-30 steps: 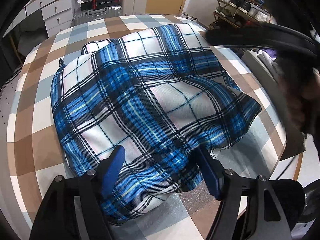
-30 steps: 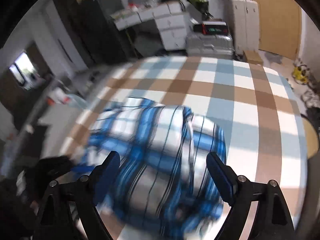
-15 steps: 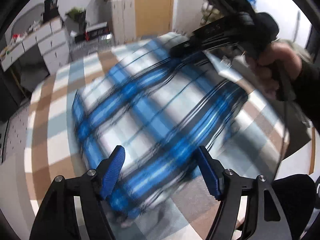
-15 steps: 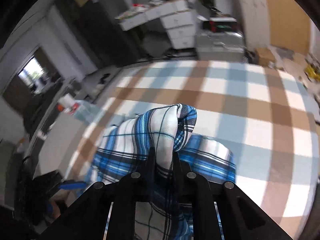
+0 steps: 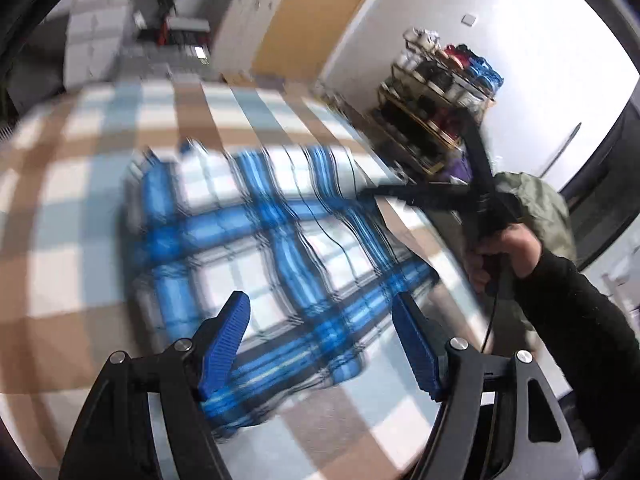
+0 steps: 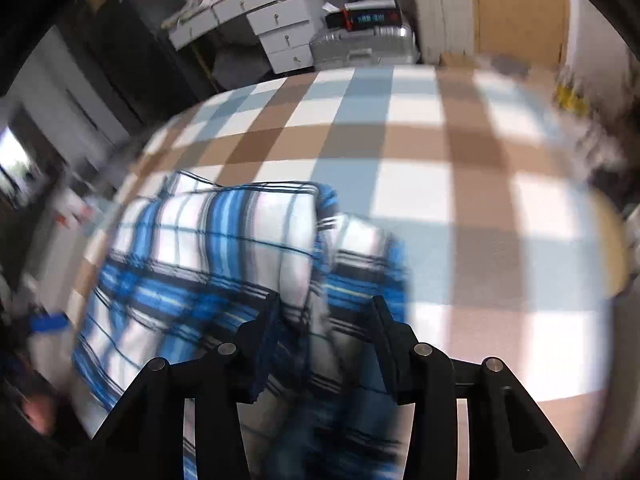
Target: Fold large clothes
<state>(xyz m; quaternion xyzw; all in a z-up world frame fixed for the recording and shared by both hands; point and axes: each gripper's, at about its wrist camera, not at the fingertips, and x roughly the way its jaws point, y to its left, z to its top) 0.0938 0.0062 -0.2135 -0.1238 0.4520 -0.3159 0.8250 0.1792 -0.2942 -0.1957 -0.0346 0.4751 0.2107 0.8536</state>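
A blue, white and black plaid garment [image 5: 272,248] lies folded on the checked table, blurred by motion. My left gripper [image 5: 320,332] is open and empty, held above its near edge. The right gripper [image 5: 376,191] shows in the left wrist view at the garment's far right edge, held by a hand. In the right wrist view the garment [image 6: 224,248] fills the lower left, and a fold of it lies between the half-open fingers of my right gripper [image 6: 324,320]; the blur hides whether they touch it.
The table [image 6: 440,184] wears a brown, white and pale-blue checked cloth. A shoe rack [image 5: 436,92] stands past the right edge. White drawers [image 6: 280,28] and a silver suitcase [image 6: 368,44] stand beyond the far edge.
My right gripper was open, then shut on a raised fold, and now its jaws stand partly apart with the cloth lowered. My left gripper stayed open and lifted back from the garment.
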